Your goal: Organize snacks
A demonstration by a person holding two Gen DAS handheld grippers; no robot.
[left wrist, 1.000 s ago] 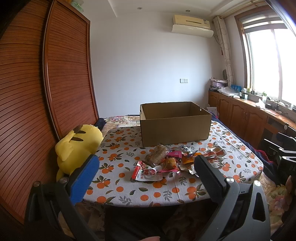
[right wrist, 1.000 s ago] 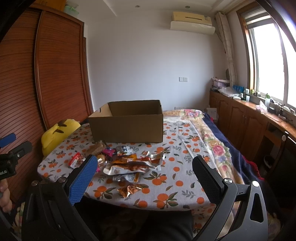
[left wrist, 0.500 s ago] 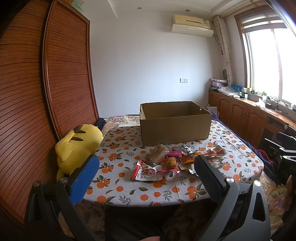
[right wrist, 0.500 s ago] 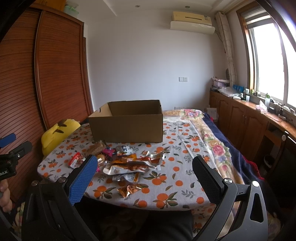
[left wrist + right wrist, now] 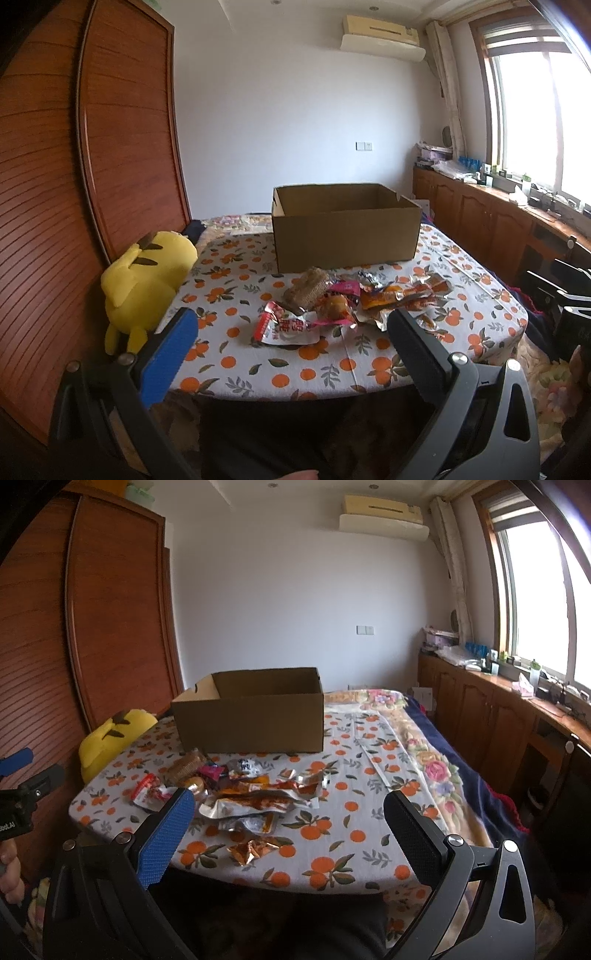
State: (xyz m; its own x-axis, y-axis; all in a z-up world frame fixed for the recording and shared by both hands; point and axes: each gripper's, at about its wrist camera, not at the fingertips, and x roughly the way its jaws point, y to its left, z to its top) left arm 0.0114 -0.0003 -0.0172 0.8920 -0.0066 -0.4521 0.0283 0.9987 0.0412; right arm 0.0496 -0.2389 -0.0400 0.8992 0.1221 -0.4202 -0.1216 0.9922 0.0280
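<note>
A pile of snack packets (image 5: 343,304) lies on the orange-print tablecloth (image 5: 258,365), in front of an open brown cardboard box (image 5: 345,230). A red and white packet (image 5: 282,326) is nearest the left side. In the right wrist view the pile (image 5: 255,797) and the box (image 5: 251,716) also show, with a small gold wrapper (image 5: 258,849) nearest me. My left gripper (image 5: 291,347) is open and empty, short of the table's near edge. My right gripper (image 5: 288,825) is open and empty, also short of the near edge.
A yellow plush toy (image 5: 147,277) leans at the table's left edge against a wooden wardrobe (image 5: 55,184). Wooden cabinets (image 5: 498,716) run under the window on the right. A floral quilt (image 5: 424,760) lies right of the tablecloth. The left gripper's body (image 5: 22,794) shows in the right wrist view.
</note>
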